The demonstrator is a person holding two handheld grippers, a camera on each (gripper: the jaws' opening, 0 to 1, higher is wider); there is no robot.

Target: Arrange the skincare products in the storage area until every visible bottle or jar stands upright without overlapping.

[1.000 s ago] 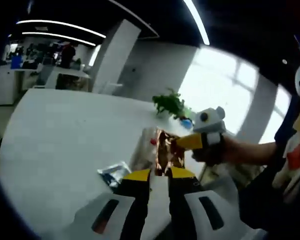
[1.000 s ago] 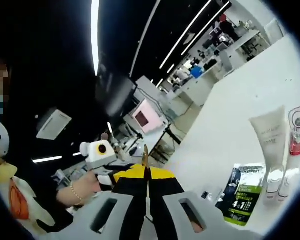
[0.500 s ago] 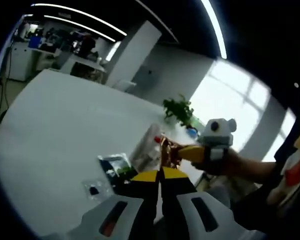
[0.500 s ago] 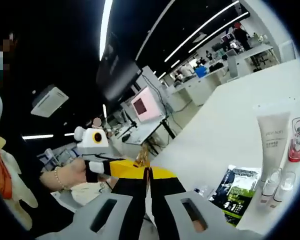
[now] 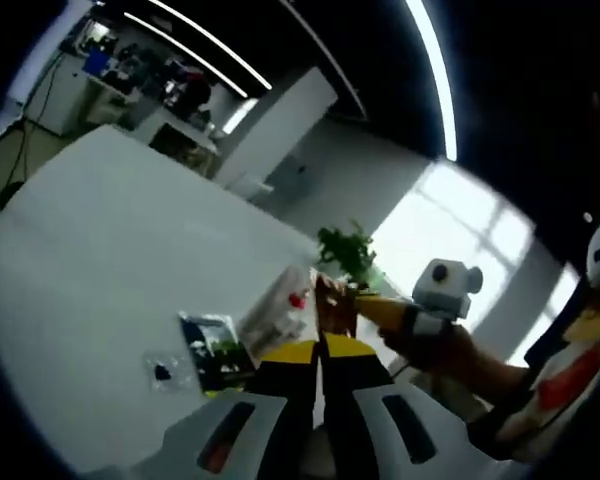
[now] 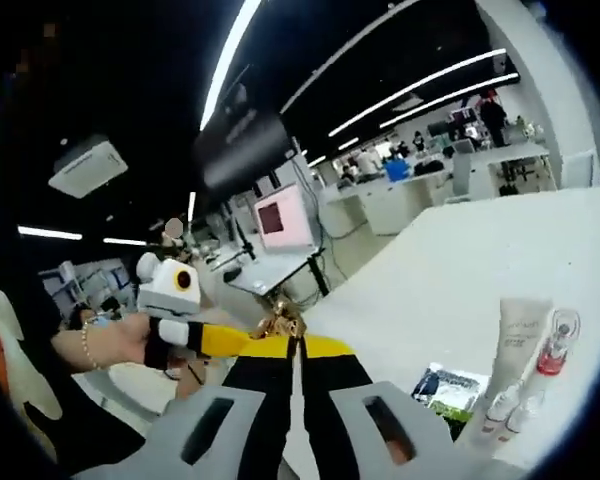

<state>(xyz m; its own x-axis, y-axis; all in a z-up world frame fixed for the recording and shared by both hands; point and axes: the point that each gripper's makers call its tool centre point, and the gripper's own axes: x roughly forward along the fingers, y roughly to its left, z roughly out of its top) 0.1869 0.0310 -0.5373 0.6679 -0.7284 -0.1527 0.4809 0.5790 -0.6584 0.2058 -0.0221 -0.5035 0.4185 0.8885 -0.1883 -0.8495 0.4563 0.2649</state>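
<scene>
A shiny brown-gold sachet (image 5: 330, 303) hangs in the air above the white table (image 5: 100, 230). My left gripper (image 5: 318, 349) is shut on its lower edge. The right gripper (image 5: 372, 310) reaches in from the right and pinches the same sachet. In the right gripper view the sachet (image 6: 283, 322) pokes up from my shut right gripper (image 6: 295, 346), with the left gripper (image 6: 215, 340) holding it from the left. On the table lie a white tube (image 6: 513, 345), a red-capped bottle in clear packaging (image 6: 553, 343), small clear bottles (image 6: 500, 405) and a green-black sachet (image 6: 448, 388).
A small clear sachet (image 5: 161, 372) lies by the green-black sachet (image 5: 215, 350) near the packaged bottles (image 5: 280, 310). A potted plant (image 5: 344, 250) stands at the table's far edge. A person's hand (image 6: 110, 340) holds the left gripper. Desks and monitors (image 6: 280, 215) stand beyond the table.
Both views have tilted and shifted with the hands, so the table items sit lower and farther off. The brown sachet stays gripped by both grippers.
</scene>
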